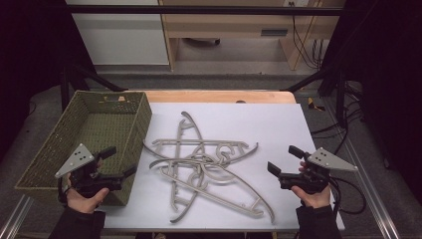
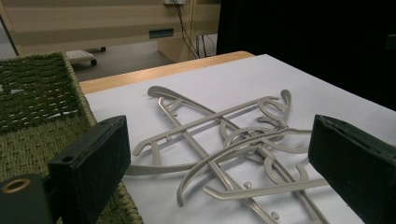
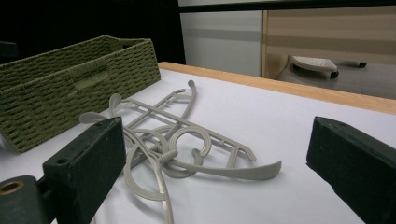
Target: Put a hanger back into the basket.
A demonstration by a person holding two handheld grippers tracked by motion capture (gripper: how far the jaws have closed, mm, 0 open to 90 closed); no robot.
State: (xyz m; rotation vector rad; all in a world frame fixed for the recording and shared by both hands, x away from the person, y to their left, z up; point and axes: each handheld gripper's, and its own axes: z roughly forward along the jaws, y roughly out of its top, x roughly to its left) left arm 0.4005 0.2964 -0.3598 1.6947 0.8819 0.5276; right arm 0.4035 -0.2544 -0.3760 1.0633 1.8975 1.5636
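Your left gripper (image 1: 118,161) has its fingers (image 2: 91,163) spread wide with nothing between them, sitting over the near right corner of the green woven basket (image 1: 59,144) at the left of the counter (image 1: 278,119). Your right gripper (image 1: 283,160) is the same deal: fingers (image 3: 88,158) wide apart, empty, near the counter's right edge, touching nothing. Between the two lies a tangled pile of beige plastic hangers (image 1: 204,162), flat on the white surface, hooks and arms crossing over each other. The pile's left end lies just beside the basket's right wall. Both grippers point in toward the pile.
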